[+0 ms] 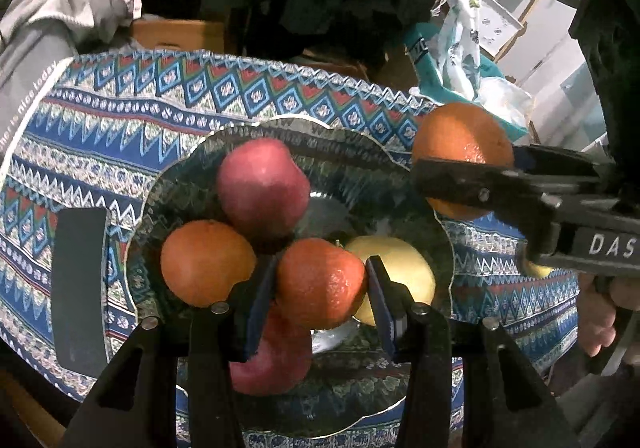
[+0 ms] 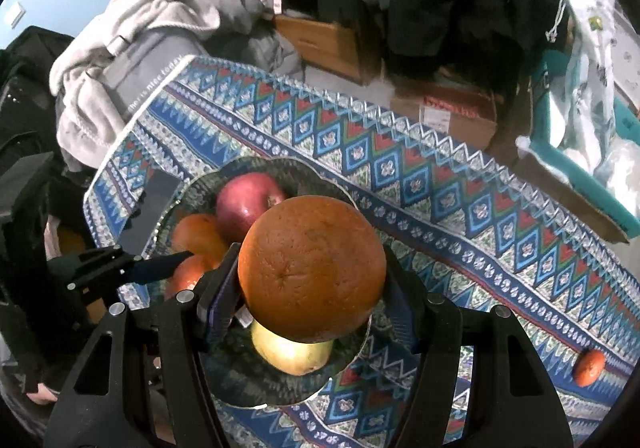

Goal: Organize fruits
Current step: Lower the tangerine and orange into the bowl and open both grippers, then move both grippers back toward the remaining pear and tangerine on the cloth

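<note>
A glass plate on the patterned cloth holds a red apple, a second red apple, an orange and a yellow pear. My left gripper is shut on a small mandarin over the plate. My right gripper is shut on a large orange and holds it above the plate's right rim; it also shows in the left wrist view. The pear lies under that orange.
A loose mandarin lies on the cloth at the right. A dark phone lies left of the plate. Grey clothes, cardboard boxes and a teal bin stand beyond the table's far edge.
</note>
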`<state>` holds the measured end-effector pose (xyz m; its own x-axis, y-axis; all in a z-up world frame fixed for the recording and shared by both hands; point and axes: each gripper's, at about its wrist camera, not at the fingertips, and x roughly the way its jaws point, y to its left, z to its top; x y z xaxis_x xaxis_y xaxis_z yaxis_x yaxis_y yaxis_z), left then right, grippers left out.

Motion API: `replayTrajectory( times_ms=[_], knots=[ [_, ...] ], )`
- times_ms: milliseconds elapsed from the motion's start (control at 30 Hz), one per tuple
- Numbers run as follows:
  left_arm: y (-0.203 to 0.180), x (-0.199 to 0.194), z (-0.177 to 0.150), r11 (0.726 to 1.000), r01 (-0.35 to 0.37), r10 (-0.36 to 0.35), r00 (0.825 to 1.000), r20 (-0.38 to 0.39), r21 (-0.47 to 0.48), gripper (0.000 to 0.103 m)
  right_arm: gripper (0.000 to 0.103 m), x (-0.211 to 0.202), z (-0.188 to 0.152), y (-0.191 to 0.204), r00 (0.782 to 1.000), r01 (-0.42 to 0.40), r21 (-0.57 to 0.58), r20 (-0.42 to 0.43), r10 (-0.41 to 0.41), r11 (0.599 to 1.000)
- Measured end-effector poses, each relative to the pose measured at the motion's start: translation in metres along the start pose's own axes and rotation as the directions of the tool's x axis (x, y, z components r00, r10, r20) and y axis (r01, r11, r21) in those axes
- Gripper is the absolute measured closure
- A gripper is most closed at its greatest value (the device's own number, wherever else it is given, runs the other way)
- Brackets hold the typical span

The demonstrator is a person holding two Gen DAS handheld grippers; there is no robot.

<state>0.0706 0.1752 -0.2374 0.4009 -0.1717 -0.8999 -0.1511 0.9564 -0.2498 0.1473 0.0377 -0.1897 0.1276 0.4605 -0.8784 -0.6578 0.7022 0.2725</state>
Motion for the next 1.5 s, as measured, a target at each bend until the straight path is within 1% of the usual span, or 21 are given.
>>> replayTrajectory(
  times_ms=[267, 500, 600, 733, 1000, 1100, 1167, 1267, 1333, 1400, 1500],
  knots=[
    [0.006, 0.015, -0.001, 1.0, -0.002, 0.002, 1.0, -0.02, -0.022, 0.056, 0.038, 0.028, -0.007, -0.006, 0.998, 0.011, 0.019, -0.062, -0.01, 1.0],
    [0.005, 0.017, 0.0, 1.0, -0.011, 0.011, 1.0, -0.019, -0.026, 0.056, 0.038, 0.038, -0.011, -0.006, 0.996, 0.008, 0.021, -0.089, -0.006, 1.0],
    [0.004, 0.017, 0.0, 1.0, -0.018, 0.017, 0.999, -0.027, -0.019, 0.055, 0.037, 0.041, -0.011, -0.007, 0.995, 0.006, 0.027, -0.095, -0.004, 1.0],
    [0.004, 0.014, -0.001, 1.0, -0.02, 0.02, 1.0, -0.024, -0.02, 0.051, 0.036, 0.045, -0.011, -0.009, 0.993, 0.004, 0.039, -0.116, 0.001, 0.999],
    [0.0, 0.003, 0.0, 0.999, -0.029, 0.028, 1.0, -0.005, -0.016, 0.051, 0.037, 0.024, -0.004, -0.01, 0.997, -0.024, 0.056, -0.065, 0.028, 0.998],
    [-0.004, -0.003, 0.001, 0.999, -0.034, 0.034, 0.999, 0.007, -0.009, 0.051, 0.037, 0.009, -0.001, -0.01, 0.999, -0.039, 0.072, -0.035, 0.042, 0.997],
    [-0.008, -0.009, 0.002, 0.999, -0.037, 0.037, 0.999, 0.016, -0.002, 0.05, 0.037, -0.001, -0.001, -0.01, 0.999, -0.033, 0.076, -0.014, 0.034, 0.997],
    [-0.017, -0.019, 0.003, 0.999, -0.039, 0.038, 0.999, 0.037, 0.018, 0.046, 0.037, -0.019, -0.001, -0.01, 1.0, -0.013, 0.069, 0.019, 0.011, 0.998],
    [-0.024, -0.027, 0.004, 0.998, -0.054, 0.052, 0.997, 0.059, 0.039, 0.042, 0.037, -0.029, -0.002, -0.009, 0.999, -0.005, 0.063, 0.037, 0.002, 0.998],
    [-0.031, -0.035, 0.004, 0.997, -0.063, 0.058, 0.995, 0.078, 0.055, 0.041, 0.037, -0.04, -0.004, -0.009, 0.999, 0.005, 0.059, 0.053, -0.008, 0.998],
    [-0.038, -0.043, 0.004, 0.996, -0.065, 0.059, 0.993, 0.103, 0.053, 0.037, 0.037, -0.051, -0.007, -0.009, 0.997, 0.019, 0.054, 0.071, -0.023, 0.998]
  ],
)
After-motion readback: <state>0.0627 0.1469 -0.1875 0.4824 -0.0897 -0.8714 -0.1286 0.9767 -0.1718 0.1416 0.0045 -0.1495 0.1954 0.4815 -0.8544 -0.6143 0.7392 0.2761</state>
